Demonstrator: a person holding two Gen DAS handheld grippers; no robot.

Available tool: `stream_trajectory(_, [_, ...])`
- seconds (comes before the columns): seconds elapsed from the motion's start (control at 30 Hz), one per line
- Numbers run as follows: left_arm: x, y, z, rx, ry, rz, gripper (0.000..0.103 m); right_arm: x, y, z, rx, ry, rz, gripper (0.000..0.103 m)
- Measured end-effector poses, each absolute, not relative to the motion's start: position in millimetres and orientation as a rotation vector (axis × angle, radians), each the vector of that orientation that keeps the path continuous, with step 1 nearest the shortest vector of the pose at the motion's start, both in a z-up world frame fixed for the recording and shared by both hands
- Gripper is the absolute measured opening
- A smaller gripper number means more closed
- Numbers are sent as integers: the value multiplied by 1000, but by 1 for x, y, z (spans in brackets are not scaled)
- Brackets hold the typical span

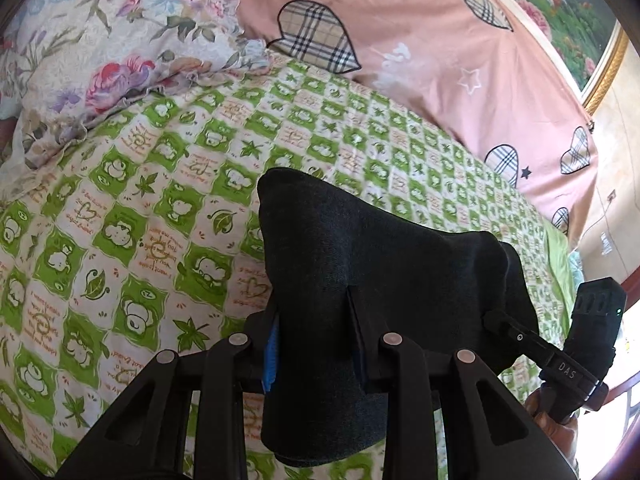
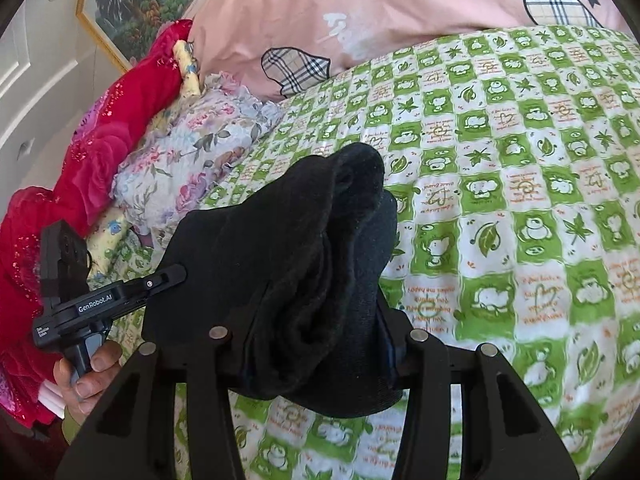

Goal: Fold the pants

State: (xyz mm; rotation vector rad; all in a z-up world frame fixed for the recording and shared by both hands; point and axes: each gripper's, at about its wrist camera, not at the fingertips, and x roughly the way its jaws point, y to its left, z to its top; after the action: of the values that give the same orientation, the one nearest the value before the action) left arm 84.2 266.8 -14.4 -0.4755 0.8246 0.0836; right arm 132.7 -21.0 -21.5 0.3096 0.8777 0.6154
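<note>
in the left wrist view, the black pants [image 1: 360,276] are seen pinched between the fingers of the left gripper [image 1: 316,344], with a blue pad visible on the left finger [image 1: 270,360] at the cloth's edge. the fabric is draped over and in front of the fingers, raised above the bed, and a fold of it hangs down below them. to the right, the right gripper [image 1: 560,356] is seen meeting the same cloth at its far edge, its handle held by a hand [image 1: 556,424]. beneath the cloth a green and white checked bedsheet [image 1: 120,240] is spread. a floral quilt [image 1: 100,40] is heaped at the upper left, a pink cover with plaid hearts [image 1: 420,60] lies behind, and a framed painting [image 1: 560,12] is seen at the upper right.

in the right wrist view, the pants [image 2: 304,256] are bunched and gripped between the fingers of the right gripper [image 2: 320,344], the dark folds rising above them and sagging below. the left gripper [image 2: 104,304] is seen at the left, touching the cloth's edge, held by a hand [image 2: 88,376]. the bedsheet [image 2: 520,200] fills the right side. the floral quilt [image 2: 192,160] and a red blanket [image 2: 100,160] lie along the left, with the pink cover [image 2: 360,8] behind them and the painting [image 2: 132,4] on the wall above.
</note>
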Motion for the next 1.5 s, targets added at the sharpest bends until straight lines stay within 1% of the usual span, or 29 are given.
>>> stream_trajectory(0.17, [86, 265, -27, -453, 840, 89, 31, 136, -22, -32, 297, 887, 600, 50])
stream_trajectory(0.2, [87, 264, -30, -445, 842, 90, 33, 137, -23, -34, 299, 887, 598, 51])
stream_trajectory(0.27, [87, 263, -35, -437, 846, 88, 37, 138, -26, -39, 297, 887, 582, 59])
stream_trajectory(0.33, [87, 264, -39, -435, 848, 87, 45, 138, -31, -43, 302, 880, 570, 63])
stream_trajectory(0.37, [86, 264, -39, -431, 847, 90, 47, 138, -32, -45, 310, 881, 570, 66])
stream_trajectory(0.43, [85, 265, -39, -424, 842, 98, 54, 137, -35, -47, 328, 885, 567, 68])
stream_trajectory(0.57, [79, 264, -35, -407, 841, 119, 61, 131, -34, -42, 316, 876, 547, 69])
stream_trajectory(0.6, [78, 264, -35, -405, 843, 124, 65, 130, -34, -40, 309, 871, 541, 69])
stream_trajectory(0.63, [76, 263, -34, -405, 843, 126, 67, 127, -34, -37, 300, 862, 534, 72])
stream_trajectory(0.67, [74, 263, -34, -407, 843, 126, 67, 126, -34, -35, 292, 857, 529, 77])
stream_trajectory(0.77, [69, 262, -34, -412, 847, 134, 71, 117, -34, -27, 267, 829, 516, 84])
stream_trajectory(1.0, [49, 252, -29, -392, 841, 147, 74, 97, -33, -15, 210, 791, 500, 88])
stream_trajectory(1.17, [40, 245, -25, -387, 836, 146, 77, 85, -32, -11, 197, 773, 505, 93])
stream_trajectory(1.33, [30, 239, -24, -371, 834, 149, 80, 73, -27, -9, 159, 765, 497, 96])
stream_trajectory(1.5, [19, 233, -22, -349, 833, 150, 80, 63, -21, -11, 126, 764, 507, 97])
